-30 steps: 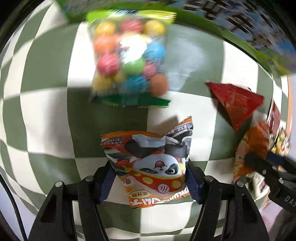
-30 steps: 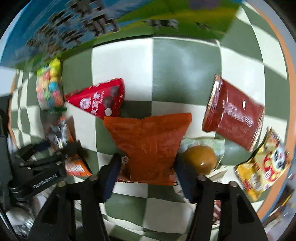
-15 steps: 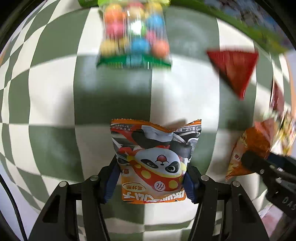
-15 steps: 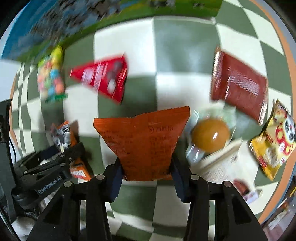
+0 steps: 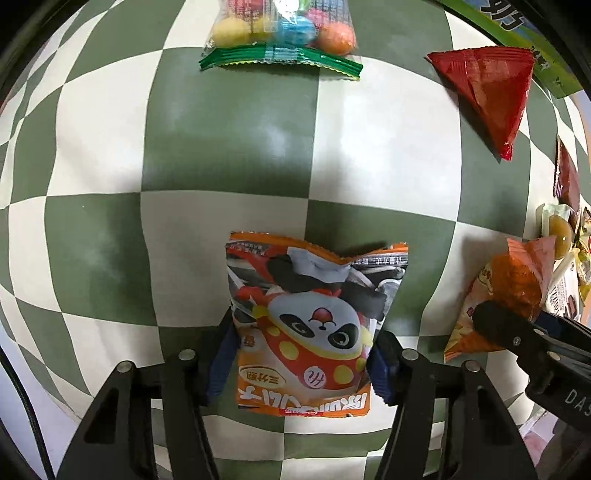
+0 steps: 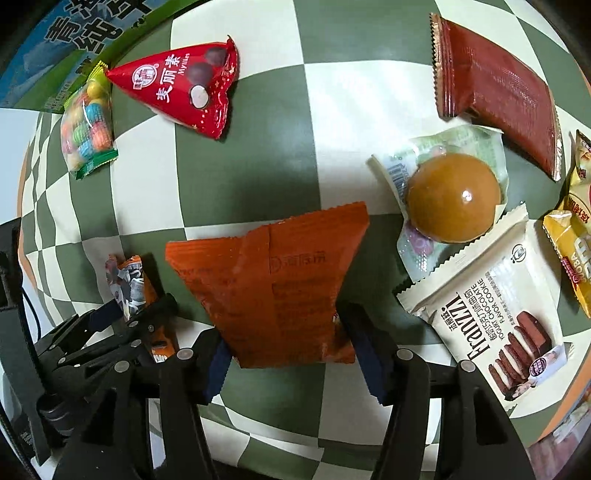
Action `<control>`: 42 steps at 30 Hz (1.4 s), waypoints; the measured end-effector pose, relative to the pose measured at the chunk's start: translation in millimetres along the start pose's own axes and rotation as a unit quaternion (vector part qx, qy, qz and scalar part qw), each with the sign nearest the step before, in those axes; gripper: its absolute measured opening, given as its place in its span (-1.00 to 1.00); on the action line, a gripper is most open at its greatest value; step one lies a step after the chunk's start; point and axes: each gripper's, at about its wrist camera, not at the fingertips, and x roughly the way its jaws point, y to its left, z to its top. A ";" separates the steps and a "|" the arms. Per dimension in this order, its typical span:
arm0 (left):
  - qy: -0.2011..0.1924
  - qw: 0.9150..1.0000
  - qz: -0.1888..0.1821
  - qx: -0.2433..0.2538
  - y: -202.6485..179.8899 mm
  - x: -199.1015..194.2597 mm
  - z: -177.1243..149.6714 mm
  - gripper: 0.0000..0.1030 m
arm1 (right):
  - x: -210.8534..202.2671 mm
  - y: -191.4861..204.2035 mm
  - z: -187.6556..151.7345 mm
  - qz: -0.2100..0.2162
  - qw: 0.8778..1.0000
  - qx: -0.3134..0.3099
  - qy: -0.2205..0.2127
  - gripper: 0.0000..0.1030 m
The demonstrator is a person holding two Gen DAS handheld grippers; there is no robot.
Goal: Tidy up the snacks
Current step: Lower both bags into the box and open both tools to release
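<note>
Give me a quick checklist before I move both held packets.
1. Left gripper shut on panda packet: ok.
2. Right gripper shut on orange packet: ok.
3. Both packets lifted off the cloth: cannot tell.
4. Grippers apart from each other: ok.
5. Candy bag and red triangle pack lie ahead, apart from the panda packet: ok.
6. Drop-off spot in view: cannot tell.

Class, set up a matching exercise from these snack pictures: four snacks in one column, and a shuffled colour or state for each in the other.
Snacks:
1. panda packet
2. orange packet
3. triangular bag
4. jelly cup

States:
A. lying on the cloth, red
B. held in the left tool
C. amber dome, lying loose
D. held in the right tool

Pairs: 1-B, 2-D, 3-A, 4-C
</note>
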 end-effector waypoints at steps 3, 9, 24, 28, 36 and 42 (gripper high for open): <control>-0.005 1.000 0.000 -0.003 12.1 -13.3 7.3 0.05 | -5.2 0.7 -9.1 -0.007 1.000 -0.005 -0.010 0.11; -0.027 0.999 -0.022 0.006 35.8 -55.2 9.8 0.03 | -22.6 34.9 -12.7 -0.010 0.999 -0.025 -0.040 -0.04; -0.168 0.977 -0.120 0.054 14.8 -259.5 163.5 0.04 | -235.8 43.2 64.8 0.078 0.977 -0.031 -0.198 -0.05; -0.141 0.981 -0.118 0.056 2.5 -249.7 227.9 0.04 | -259.7 47.7 119.9 0.050 0.974 -0.036 -0.217 -0.05; -0.019 0.992 -0.120 0.048 -14.9 -170.1 309.3 0.04 | -210.8 41.9 209.3 0.000 0.991 -0.040 -0.127 -0.05; 0.016 0.994 -0.101 0.045 -19.4 -139.9 319.2 0.06 | -169.6 42.5 224.5 -0.022 0.996 -0.047 -0.075 -0.05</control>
